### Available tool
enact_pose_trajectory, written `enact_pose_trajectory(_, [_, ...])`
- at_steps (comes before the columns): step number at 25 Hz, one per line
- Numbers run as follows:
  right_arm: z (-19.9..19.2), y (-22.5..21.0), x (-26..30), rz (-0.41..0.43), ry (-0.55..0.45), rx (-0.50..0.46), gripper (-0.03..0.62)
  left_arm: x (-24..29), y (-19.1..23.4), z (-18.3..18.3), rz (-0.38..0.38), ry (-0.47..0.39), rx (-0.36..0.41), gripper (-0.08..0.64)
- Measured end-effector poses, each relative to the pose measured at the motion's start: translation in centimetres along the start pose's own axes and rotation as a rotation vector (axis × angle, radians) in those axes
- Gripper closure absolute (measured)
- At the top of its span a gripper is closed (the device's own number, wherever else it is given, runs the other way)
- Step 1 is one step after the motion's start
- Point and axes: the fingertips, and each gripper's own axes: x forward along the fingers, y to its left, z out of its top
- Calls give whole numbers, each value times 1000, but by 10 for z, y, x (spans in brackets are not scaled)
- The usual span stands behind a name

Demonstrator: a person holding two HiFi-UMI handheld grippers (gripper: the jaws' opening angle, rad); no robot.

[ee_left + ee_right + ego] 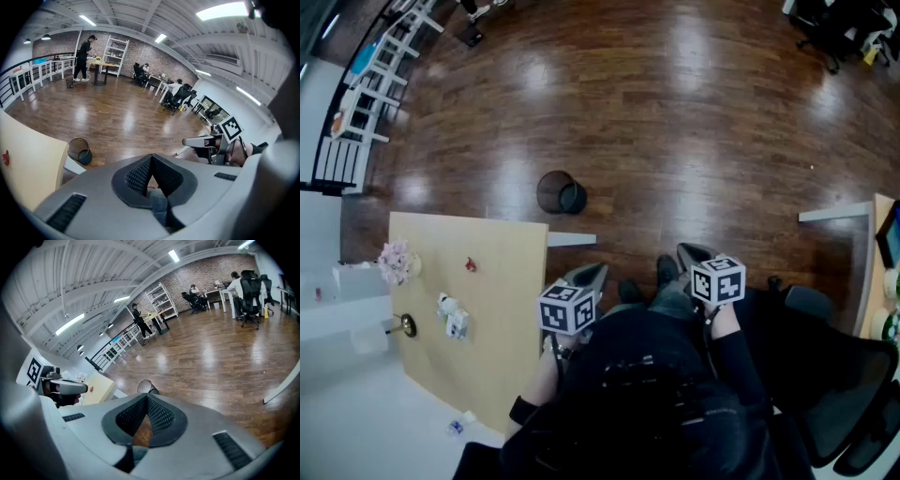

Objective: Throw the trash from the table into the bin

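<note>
In the head view the left gripper (587, 276) and the right gripper (694, 254) hang before the person; the trash (452, 317) lies on the table (502, 356), left of the left gripper; the bin (561, 192) stands on the floor ahead of it; in the left gripper view the jaws are clenched together, empty; in the right gripper view the jaws are also clenched, empty, the bin seen beyond their tips.

Open wooden floor (703, 122) spread across the upper and middle frame, all round the bin (560, 193). The table (511, 291) blocked the left centre. A second desk (834, 214) and a black chair (853, 394) crowded the right edge.
</note>
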Motion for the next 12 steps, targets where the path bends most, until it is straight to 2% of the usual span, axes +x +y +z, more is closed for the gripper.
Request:
enact_pose_trajectory(7, [15,-15,-2,50,23,-38,588,45,-25,12,27,23,-12,558])
enact_pose_trajectory(12, [30,-26,-5,61,30,-80,588,50,-27,21,14,-8,-43,558])
